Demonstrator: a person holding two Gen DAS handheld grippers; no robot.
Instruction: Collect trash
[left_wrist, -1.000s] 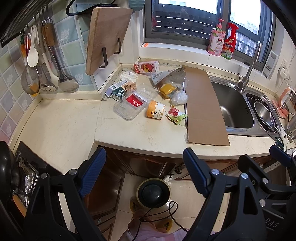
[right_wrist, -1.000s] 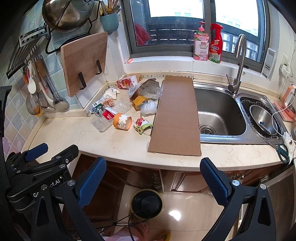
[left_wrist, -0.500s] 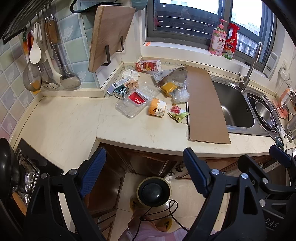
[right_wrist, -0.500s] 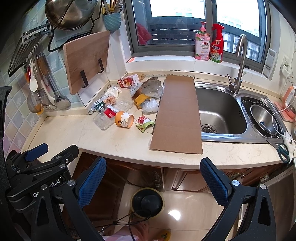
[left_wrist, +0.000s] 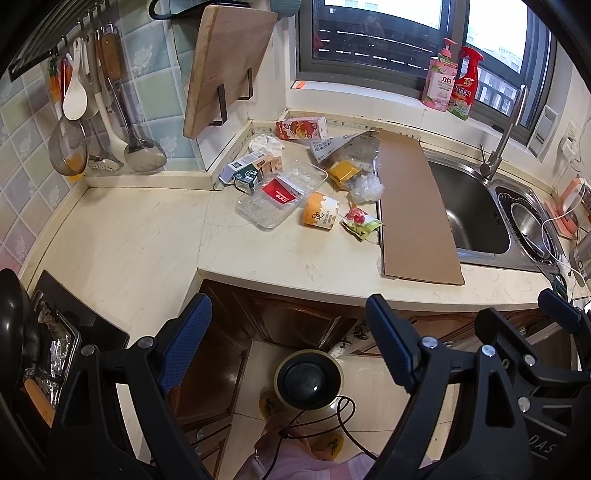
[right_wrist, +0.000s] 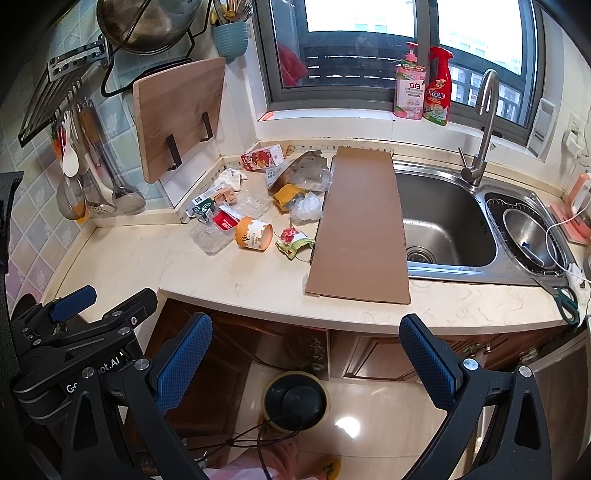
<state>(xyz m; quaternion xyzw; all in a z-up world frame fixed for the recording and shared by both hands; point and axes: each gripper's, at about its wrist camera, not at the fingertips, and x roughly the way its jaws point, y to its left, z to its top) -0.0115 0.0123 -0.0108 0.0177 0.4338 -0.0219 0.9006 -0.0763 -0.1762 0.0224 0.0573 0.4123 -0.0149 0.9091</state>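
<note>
Trash lies in the counter corner: an orange paper cup on its side, a clear plastic tray with a red label, a red-green wrapper, a red carton, small cartons and crumpled plastic. A long cardboard sheet lies beside the sink. My left gripper and right gripper are open and empty, held off the counter's front edge above the floor.
A black-lidded bin stands on the floor below. A steel sink and tap are at right. A cutting board and hanging utensils are on the left wall. Scissors lie at right.
Both grippers have drifted slightly towards the counter; the trash sits a little lower and larger in view. Nothing has been taken hold of.
</note>
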